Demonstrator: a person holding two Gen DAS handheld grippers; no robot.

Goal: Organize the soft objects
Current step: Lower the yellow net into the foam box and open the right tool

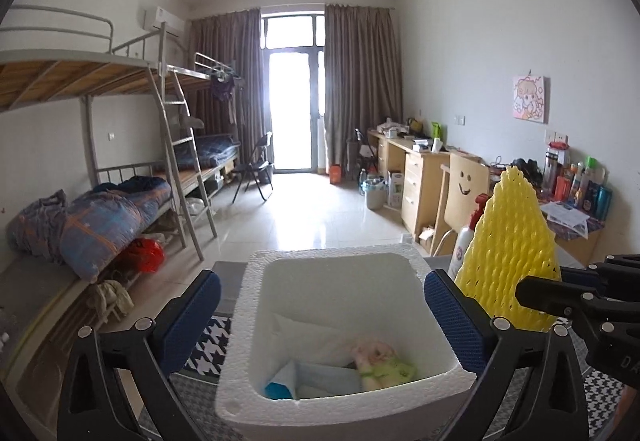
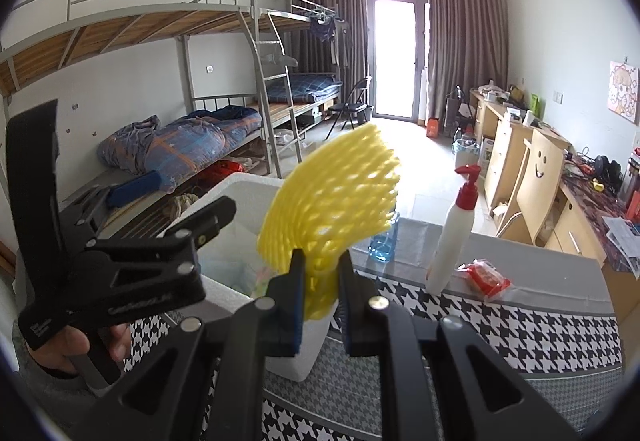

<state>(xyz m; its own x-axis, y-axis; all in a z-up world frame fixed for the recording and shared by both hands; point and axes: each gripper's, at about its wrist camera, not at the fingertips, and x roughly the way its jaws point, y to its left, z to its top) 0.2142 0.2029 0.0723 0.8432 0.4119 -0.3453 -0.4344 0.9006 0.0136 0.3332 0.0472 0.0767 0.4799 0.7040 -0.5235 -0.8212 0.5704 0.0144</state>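
From the left wrist camera, the left gripper (image 1: pixel 322 315) stands wide open, its blue pads on either side of a white foam box (image 1: pixel 256 305) without pressing it. The box rests on a black-and-white checked cloth (image 1: pixel 208 345) and holds a pale stuffed toy (image 1: pixel 378 359) beside some light blue cloth (image 1: pixel 320 377) (what exactly the cloth is I cannot tell). To the right, a yellow foam net (image 1: pixel 510 253) stands upright above the box's right rim, pinched low down by the right gripper (image 1: pixel 560 305), with a white pump bottle (image 1: pixel 466 241) just behind it. From the right wrist camera, the right gripper (image 2: pixel 320 293) is closed on the lower end of the yellow foam net (image 2: pixel 332 197), which fans up and leans right over the near corner of the foam box (image 2: pixel 248 197). The left gripper (image 2: pixel 116 253) sits at left. On the cloth (image 2: pixel 500 325) stand the pump bottle (image 2: pixel 452 233), a blue glass (image 2: pixel 384 241) and a red packet (image 2: pixel 486 277), near each other.
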